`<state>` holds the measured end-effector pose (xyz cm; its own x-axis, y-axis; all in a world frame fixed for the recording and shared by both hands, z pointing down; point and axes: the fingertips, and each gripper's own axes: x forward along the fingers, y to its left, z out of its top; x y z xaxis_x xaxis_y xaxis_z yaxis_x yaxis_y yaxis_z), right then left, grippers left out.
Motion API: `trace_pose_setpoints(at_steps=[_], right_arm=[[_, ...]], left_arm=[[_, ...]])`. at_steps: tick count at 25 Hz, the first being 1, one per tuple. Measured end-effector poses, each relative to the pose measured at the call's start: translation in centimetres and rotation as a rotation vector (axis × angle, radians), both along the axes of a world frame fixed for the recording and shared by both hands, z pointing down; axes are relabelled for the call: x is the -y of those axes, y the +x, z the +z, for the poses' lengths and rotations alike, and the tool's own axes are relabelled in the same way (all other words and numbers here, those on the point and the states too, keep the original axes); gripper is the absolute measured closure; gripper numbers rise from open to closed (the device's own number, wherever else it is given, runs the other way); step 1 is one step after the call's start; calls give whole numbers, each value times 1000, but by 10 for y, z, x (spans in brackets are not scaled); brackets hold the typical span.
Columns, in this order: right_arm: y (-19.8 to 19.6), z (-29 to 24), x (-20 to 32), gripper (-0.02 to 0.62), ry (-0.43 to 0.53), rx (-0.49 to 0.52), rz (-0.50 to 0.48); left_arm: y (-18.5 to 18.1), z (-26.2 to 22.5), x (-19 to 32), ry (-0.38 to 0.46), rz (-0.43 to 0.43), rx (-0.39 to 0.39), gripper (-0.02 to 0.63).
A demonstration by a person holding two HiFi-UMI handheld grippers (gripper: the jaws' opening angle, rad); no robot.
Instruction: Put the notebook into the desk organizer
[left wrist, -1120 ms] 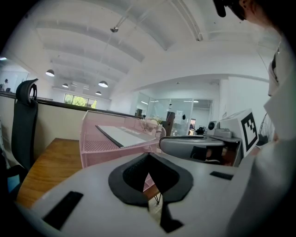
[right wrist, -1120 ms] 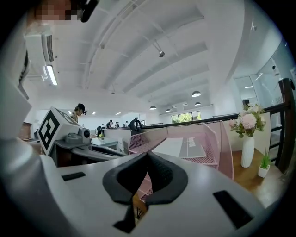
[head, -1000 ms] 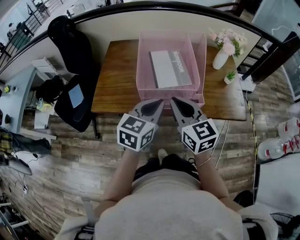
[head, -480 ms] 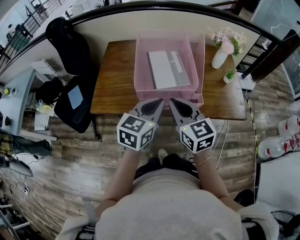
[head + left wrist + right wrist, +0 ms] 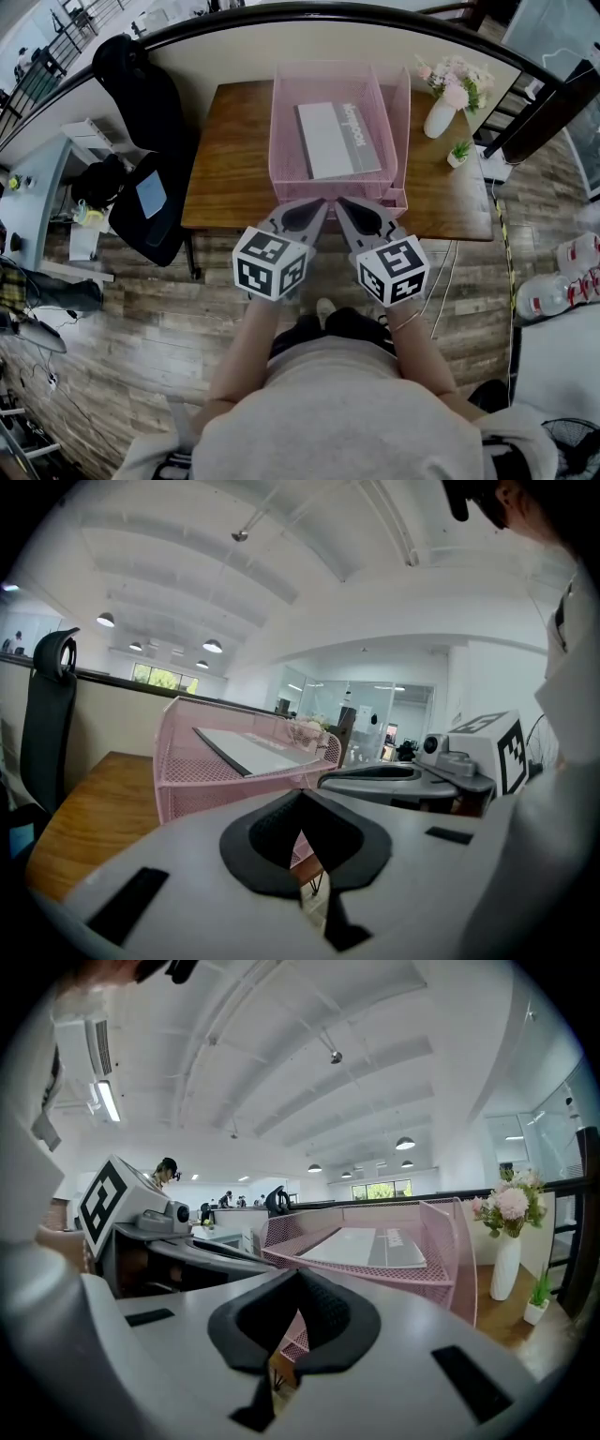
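A grey notebook (image 5: 337, 139) lies flat in the top tray of the pink mesh desk organizer (image 5: 281, 141) on the wooden desk (image 5: 234, 159). The notebook (image 5: 246, 750) (image 5: 370, 1246) shows in both gripper views, resting in the pink organizer (image 5: 202, 775) (image 5: 441, 1241). My left gripper (image 5: 322, 203) and right gripper (image 5: 339, 202) hover side by side at the desk's near edge, just short of the organizer. Both have their jaws shut with nothing between them.
A white vase of pink flowers (image 5: 445, 103) and a small potted plant (image 5: 459, 154) stand at the desk's right end. A black office chair (image 5: 141, 141) sits left of the desk. A low wall runs behind the desk. Wood-plank floor lies below.
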<state>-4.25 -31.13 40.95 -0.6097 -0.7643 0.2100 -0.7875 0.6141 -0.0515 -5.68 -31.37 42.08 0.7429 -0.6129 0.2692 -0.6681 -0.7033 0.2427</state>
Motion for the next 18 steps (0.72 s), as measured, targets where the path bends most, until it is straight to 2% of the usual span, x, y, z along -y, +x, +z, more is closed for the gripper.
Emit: trace_pose_setpoints(at_steps=[9, 18], right_arm=[[0, 1, 0, 598, -10, 4, 3], [-1, 6, 0, 598, -10, -39, -7]], left_arm=[[-7, 2, 2, -9, -24, -9, 594], [-8, 1, 4, 1, -31, -5, 594]])
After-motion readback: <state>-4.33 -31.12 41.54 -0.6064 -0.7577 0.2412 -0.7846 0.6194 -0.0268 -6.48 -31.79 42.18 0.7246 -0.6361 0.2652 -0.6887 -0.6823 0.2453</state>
